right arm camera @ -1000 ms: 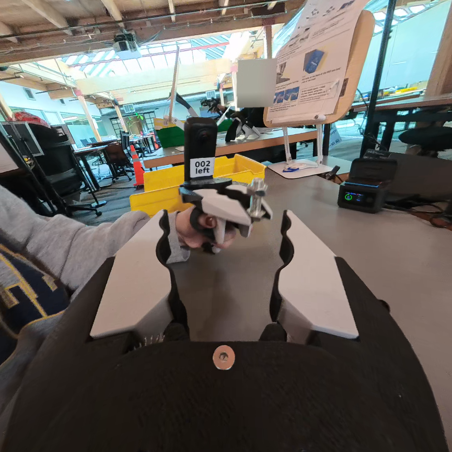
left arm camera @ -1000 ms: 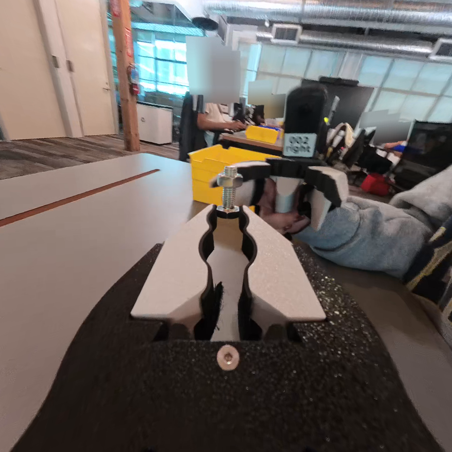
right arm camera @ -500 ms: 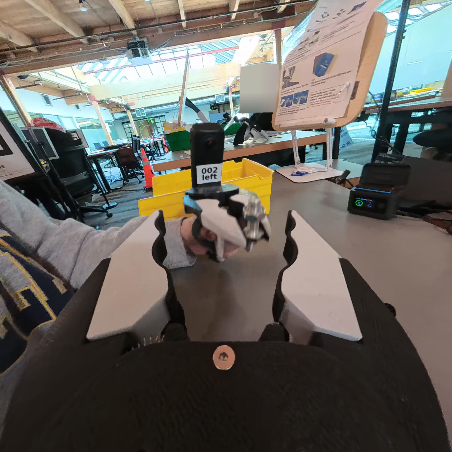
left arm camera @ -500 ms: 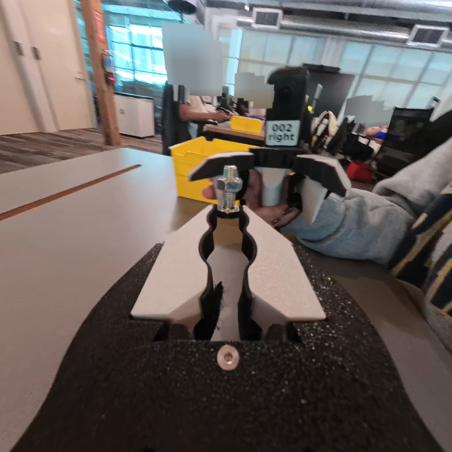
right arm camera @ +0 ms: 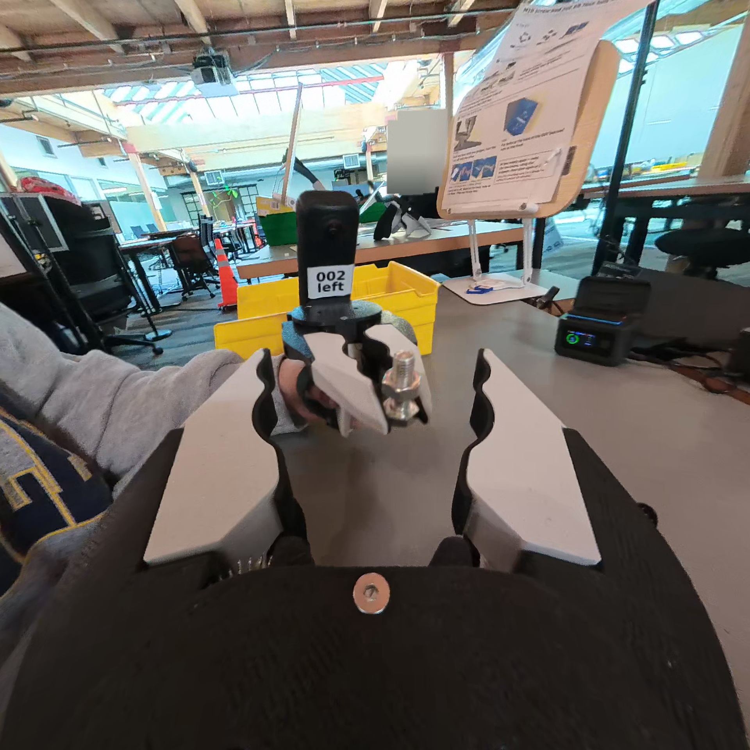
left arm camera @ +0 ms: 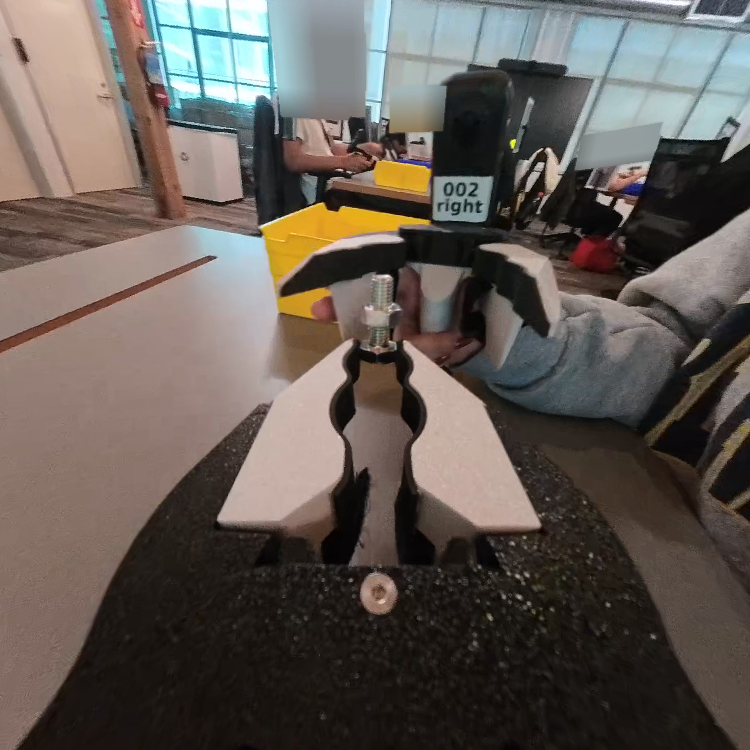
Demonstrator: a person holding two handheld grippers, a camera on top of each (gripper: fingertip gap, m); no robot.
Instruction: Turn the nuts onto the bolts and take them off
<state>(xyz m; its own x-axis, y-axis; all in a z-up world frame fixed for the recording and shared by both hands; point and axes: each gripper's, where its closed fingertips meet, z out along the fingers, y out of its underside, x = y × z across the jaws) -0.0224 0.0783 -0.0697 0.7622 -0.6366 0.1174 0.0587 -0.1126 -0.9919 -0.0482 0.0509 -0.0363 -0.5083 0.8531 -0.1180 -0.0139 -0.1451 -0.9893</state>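
Left gripper point(left arm camera: 379, 352) clamps a bolt point(left arm camera: 380, 315) by its head, shaft upright, nut point(left arm camera: 380, 317) partway down. Right gripper point(right arm camera: 372, 399) gapes empty, facing it above the table point(right arm camera: 608, 438). Behind sit a yellow bin point(right arm camera: 399, 284) and a document stand point(right arm camera: 523, 121). Bolt head mostly hidden.

Nut point(left arm camera: 379, 315) on bolt point(left arm camera: 380, 308), bin point(left arm camera: 320, 239) behind, on table point(left arm camera: 121, 365).

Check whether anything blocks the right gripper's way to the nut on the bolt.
Nothing visible does. The right gripper is open and faces the nut on the bolt, held by the left gripper; only air lies between.
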